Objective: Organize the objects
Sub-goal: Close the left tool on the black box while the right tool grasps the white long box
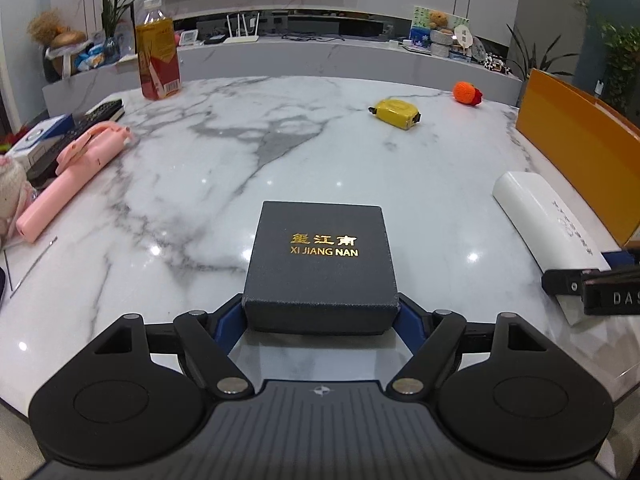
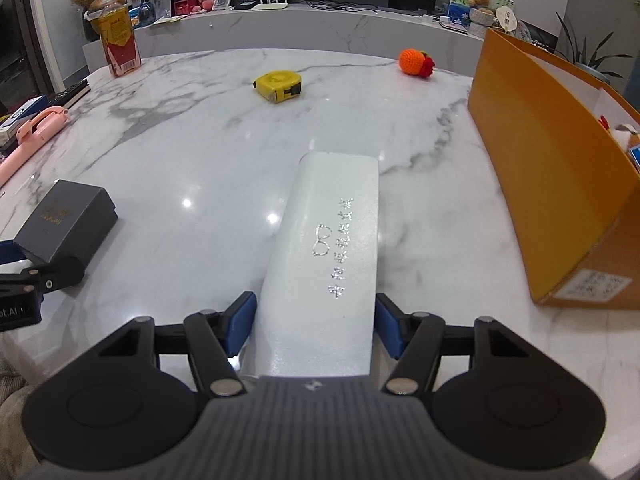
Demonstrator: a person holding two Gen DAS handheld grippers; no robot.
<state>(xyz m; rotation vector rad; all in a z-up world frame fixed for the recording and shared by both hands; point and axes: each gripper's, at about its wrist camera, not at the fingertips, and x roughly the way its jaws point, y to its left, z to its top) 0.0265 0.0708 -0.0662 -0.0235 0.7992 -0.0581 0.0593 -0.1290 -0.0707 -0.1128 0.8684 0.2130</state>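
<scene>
My left gripper (image 1: pixel 320 312) is shut on a dark grey box (image 1: pixel 320 264) with gold lettering, its blue pads against the box's near corners. The box also shows at the left of the right wrist view (image 2: pixel 68 220). My right gripper (image 2: pixel 316 320) is shut on a white glasses case (image 2: pixel 328 264), blue pads on both its long sides. The case shows at the right of the left wrist view (image 1: pixel 548 220). Both objects are low over the marble table (image 1: pixel 280 152). A yellow tape measure (image 2: pixel 279 86) and an orange knitted toy (image 2: pixel 416 63) lie farther back.
An open orange box (image 2: pixel 552 184) holding small items stands at the right edge. A drink bottle (image 1: pixel 157 56) stands at the back left. A pink selfie stick (image 1: pixel 76 176), a remote and a blue-white box lie along the left edge. A shelf with clutter runs behind.
</scene>
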